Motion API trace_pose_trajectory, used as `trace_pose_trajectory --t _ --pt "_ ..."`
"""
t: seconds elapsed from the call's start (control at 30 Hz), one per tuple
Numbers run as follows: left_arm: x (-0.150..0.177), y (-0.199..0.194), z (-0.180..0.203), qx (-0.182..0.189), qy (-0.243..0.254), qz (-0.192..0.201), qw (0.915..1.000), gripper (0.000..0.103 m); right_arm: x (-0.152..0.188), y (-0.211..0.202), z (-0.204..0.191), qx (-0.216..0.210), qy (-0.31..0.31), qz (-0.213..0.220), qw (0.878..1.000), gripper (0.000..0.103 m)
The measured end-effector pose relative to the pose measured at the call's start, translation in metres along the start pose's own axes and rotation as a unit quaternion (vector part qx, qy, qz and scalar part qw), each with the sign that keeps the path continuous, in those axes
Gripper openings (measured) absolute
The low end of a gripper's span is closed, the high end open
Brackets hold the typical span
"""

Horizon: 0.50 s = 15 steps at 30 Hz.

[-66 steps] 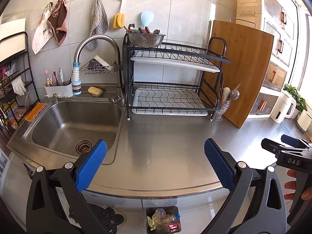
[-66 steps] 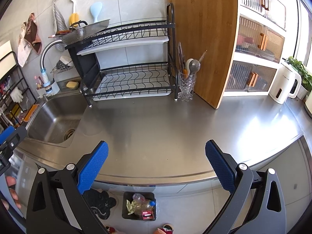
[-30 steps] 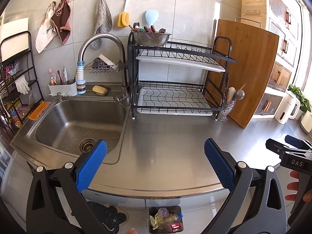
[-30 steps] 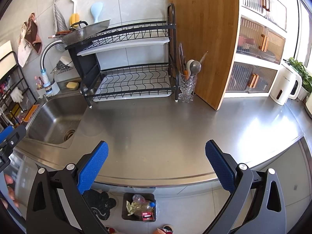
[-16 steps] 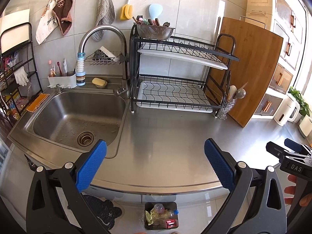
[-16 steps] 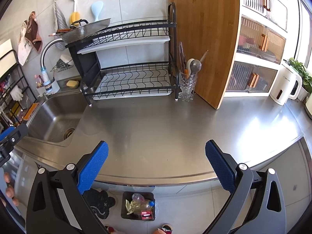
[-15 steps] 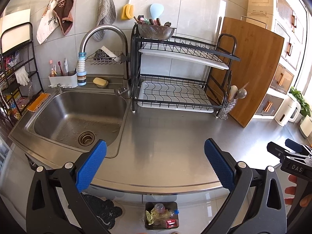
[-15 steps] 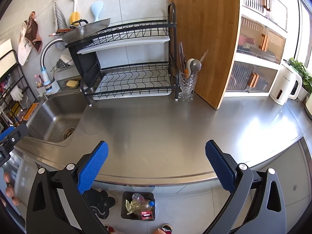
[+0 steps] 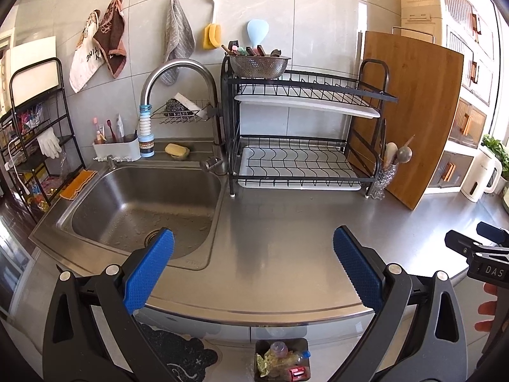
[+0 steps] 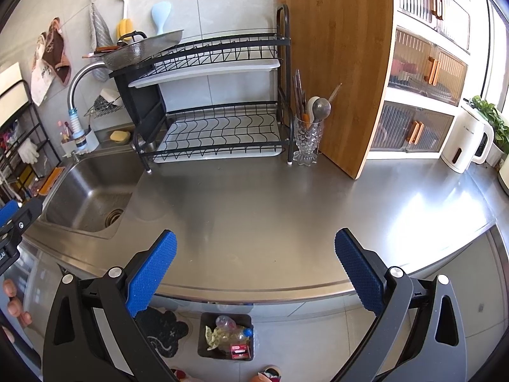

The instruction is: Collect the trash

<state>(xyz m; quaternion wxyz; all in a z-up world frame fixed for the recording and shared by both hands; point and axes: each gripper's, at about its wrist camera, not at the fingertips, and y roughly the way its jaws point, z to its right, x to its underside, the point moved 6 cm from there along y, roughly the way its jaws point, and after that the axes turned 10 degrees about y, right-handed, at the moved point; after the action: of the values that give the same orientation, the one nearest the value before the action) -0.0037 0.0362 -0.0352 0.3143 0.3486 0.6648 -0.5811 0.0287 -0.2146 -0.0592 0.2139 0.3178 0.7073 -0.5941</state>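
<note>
Looking along the left wrist view, the left hand-held gripper (image 9: 253, 262) hangs over the front edge of the steel desk (image 9: 286, 229), its blue pads spread wide with nothing between them. Below that edge, on the floor, stands a small dark trash bin (image 9: 282, 361) holding crumpled wrappers, a plastic bottle and a red packet; it sits just right of a black floor mat (image 9: 178, 350). The sink (image 9: 143, 203) lies to the left, wet and bare, with a curved faucet (image 9: 178, 76) over its back rim and a soap bar (image 9: 176, 150) on the ledge behind. A two-tier black dish rack (image 9: 302, 133) stands right of the sink, a metal colander (image 9: 259, 63) on its top corner. A glass utensil holder (image 9: 383, 178) sits just beside the rack's right foot, and a wooden cutting board (image 9: 423, 111) leans upright behind it. At the right edge the right hand-held gripper (image 9: 477, 245) shows in part, with fingers (image 9: 486, 308) of the person's hand under it. In the right wrist view, the right hand-held gripper (image 10: 255, 265) is likewise spread and holds nothing, poised over the desk's front edge with the trash bin (image 10: 226, 336) on the floor below and between its pads. A white kettle (image 10: 466, 141) stands far right on the desk, near a green plant (image 10: 491, 117). The left hand-held gripper's tip (image 10: 12, 219) enters at the left edge above the sink corner.
</note>
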Motion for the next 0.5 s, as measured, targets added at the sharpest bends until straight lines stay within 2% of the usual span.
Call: trace_pose_trajectory --t 0.5 --pt "0.0039 -0.0022 -0.0002 0.004 -0.004 -0.006 1.0 0.095 0.0029 -0.0039 -0.0007 0.0 0.0 0.002 1.0 0.1"
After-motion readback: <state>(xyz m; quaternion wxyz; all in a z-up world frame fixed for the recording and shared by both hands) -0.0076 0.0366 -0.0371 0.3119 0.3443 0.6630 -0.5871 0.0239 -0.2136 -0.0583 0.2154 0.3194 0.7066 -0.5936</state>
